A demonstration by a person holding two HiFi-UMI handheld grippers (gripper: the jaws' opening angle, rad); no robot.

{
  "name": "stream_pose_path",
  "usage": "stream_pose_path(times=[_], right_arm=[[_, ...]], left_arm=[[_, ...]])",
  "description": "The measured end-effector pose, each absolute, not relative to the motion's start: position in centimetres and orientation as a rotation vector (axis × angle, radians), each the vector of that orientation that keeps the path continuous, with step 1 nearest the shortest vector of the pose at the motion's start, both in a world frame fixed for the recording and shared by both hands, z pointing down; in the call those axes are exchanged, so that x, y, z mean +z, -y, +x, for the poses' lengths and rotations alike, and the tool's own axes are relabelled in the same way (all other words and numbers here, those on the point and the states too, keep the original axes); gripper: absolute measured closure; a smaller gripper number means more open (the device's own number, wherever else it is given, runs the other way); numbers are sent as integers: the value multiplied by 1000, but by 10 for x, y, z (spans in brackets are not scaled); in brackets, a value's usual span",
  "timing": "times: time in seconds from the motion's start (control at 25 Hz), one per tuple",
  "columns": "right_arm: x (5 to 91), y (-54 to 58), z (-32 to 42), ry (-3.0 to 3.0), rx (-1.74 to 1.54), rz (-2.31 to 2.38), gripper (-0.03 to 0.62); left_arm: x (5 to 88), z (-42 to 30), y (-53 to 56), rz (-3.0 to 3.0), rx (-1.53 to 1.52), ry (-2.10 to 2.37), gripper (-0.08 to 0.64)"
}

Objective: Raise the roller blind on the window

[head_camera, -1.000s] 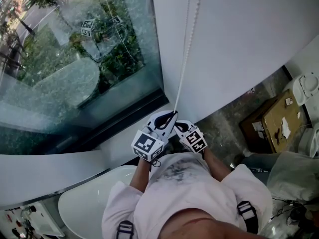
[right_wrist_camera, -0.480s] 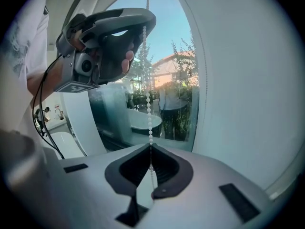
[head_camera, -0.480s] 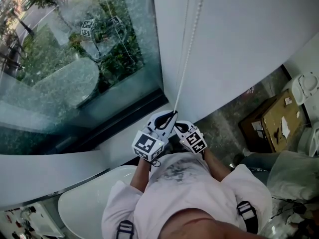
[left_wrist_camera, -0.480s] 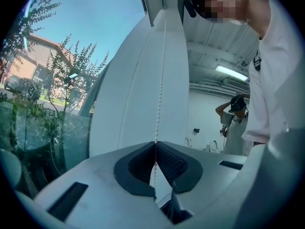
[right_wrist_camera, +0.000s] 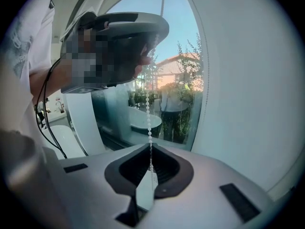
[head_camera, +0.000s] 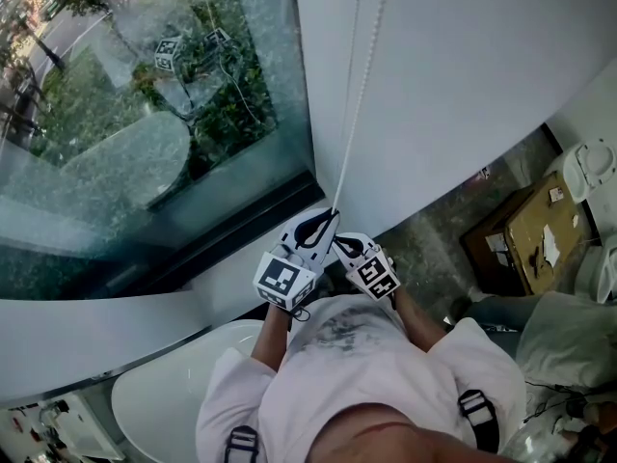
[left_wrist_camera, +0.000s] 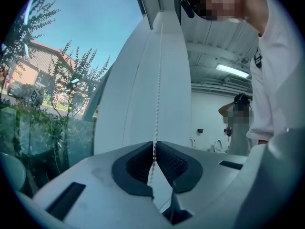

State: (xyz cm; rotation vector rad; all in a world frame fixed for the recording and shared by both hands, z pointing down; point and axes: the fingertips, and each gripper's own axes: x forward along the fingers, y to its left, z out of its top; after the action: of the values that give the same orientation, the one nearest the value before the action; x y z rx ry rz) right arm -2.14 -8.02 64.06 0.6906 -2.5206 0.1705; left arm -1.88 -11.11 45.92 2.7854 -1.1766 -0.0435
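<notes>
Up a touch goes the left tool, pinched onto the bead chain; right tool just below, clamped on it too, beside the blind.

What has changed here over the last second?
Nothing that I can see. The left tool and the right tool stay shut on the bead chain, low down beside the window, just as before.

The bead chain, roller blind, left tongs and right tongs are white; marker cubes black-and-white.
</notes>
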Motion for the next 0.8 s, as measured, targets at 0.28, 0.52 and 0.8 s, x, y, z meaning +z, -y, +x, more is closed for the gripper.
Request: stream_pose_path(times=[0.28, 0.52, 0.8], right_arm=[[618, 82, -21, 2530, 85, 707, 527], [586, 80, -16, 2559, 34, 743, 425], [520, 81, -7, 2677, -29, 817, 452]], left_arm=[[454, -22, 112, 2789, -73, 1208, 542], [444, -25, 111, 2789, -105, 1218, 495], [426, -41, 104, 2800, -160, 1319, 497]])
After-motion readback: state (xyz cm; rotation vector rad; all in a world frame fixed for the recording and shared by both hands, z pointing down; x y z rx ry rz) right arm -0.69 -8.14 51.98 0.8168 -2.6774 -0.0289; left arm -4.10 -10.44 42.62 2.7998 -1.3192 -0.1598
